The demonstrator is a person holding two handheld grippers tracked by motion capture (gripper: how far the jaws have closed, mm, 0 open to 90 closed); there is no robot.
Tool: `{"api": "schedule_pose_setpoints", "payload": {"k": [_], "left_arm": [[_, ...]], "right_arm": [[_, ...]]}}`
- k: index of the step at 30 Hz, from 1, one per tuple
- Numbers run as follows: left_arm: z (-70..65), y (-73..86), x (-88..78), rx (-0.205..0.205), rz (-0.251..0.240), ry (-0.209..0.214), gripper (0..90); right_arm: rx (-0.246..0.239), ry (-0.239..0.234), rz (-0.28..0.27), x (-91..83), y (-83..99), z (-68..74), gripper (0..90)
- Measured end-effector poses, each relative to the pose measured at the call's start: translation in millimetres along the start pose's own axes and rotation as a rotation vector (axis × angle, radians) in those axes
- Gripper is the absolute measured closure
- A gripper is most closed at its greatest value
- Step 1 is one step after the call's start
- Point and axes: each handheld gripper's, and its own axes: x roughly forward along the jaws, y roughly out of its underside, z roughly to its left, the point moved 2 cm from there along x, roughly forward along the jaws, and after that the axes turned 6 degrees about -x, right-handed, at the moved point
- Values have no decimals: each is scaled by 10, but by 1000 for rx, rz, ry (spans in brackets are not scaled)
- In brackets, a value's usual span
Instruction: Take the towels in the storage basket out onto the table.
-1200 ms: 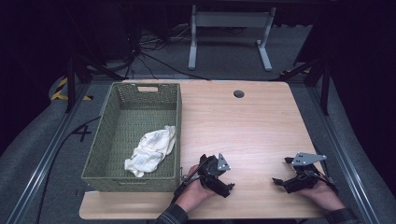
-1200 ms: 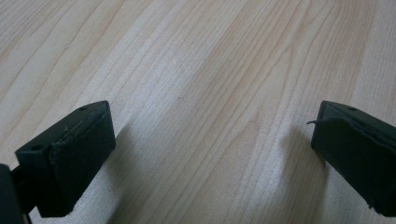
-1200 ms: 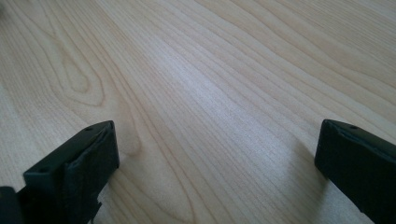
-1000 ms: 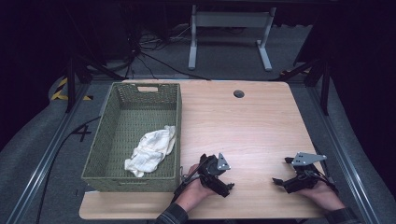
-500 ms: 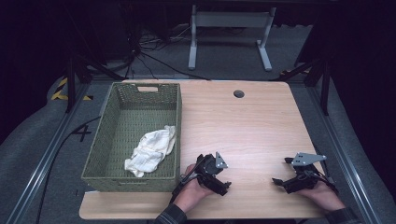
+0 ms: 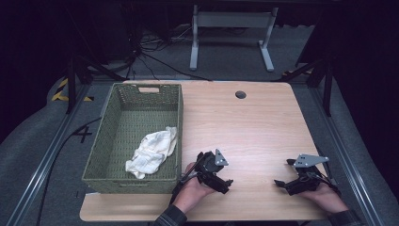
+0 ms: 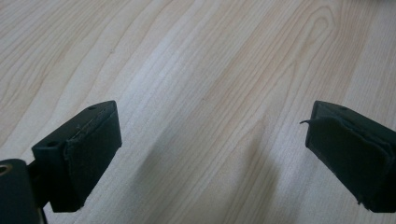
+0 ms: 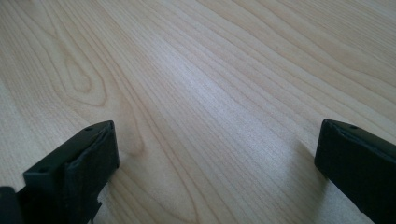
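the cloth (image 6: 153,150), white and crumpled, lies in the basket (image 6: 109,141), in the lower right part of its floor, close against the right wall. in the high view it sits left of centre and a little below the middle of the frame. nothing holds it or touches it.

the basket is green, woven and rectangular, with a handle slot in its far wall. it stands on the left part of the table (image 6: 254,122), its long side running away from the person.

the left gripper (image 6: 217,175) rests low in the frame, just right of the basket's near right corner, held in the left hand (image 6: 193,188). it is near the cloth but apart from it, with the basket wall between them. in the left gripper view its jaws stand wide apart, one at the lower left and one at the lower right of the frame, with bare wood grain between them; they grip nothing.

the right gripper (image 6: 291,181) sits at the lower right of the high view, near the table's front edge, held in the right hand (image 6: 324,195), well apart from the left gripper. a grey plate (image 6: 310,160) rides on top of it. in the right gripper view its jaws are likewise spread wide over bare wood, empty.

a dark round hole (image 6: 241,94) marks the table near its far edge, in the upper middle of the frame. beyond the table a grey stand (image 6: 230,33) rests on the dark floor.
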Motion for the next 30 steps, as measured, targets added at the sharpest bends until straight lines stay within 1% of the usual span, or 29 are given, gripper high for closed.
{"api": "schedule_pose_setpoints", "payload": {"k": [4,5,6,7,10,14,19,21,23,25,27,28,30], "left_arm": [[-5,-11,-1,0,11,-7,41],[-8,-21,-6,14,15,-6,41],[-10,-34,-13,19,12,-14,41],[-4,-41,-19,18,13,-12,41],[16,-59,-32,3,2,-11,41],[18,-88,-54,7,4,-18,41],[42,-108,-71,-9,-4,-9,41],[40,-112,-74,-6,-11,-16,41],[42,-121,-79,-8,-2,-15,41],[43,-131,-83,-15,-8,-7,41],[51,-143,-97,-19,-3,-6,41],[52,-146,-104,-29,1,-7,41],[55,-156,-105,-29,2,-8,41]], "right_arm": [[0,-1,0,0,-1,1,0],[0,-1,0,0,-1,1,0],[0,-1,0,0,-1,1,0],[0,-2,1,1,-1,1,0],[0,-2,0,1,-1,2,0],[0,-2,1,1,-2,3,0],[0,-2,0,1,-2,3,0],[0,-2,1,1,-2,3,0],[0,-2,1,1,-2,3,0],[0,-2,1,1,-2,3,0],[-1,-1,1,1,-2,2,0],[-1,-1,1,1,-2,2,0],[-1,-2,0,2,-2,3,0]]}}
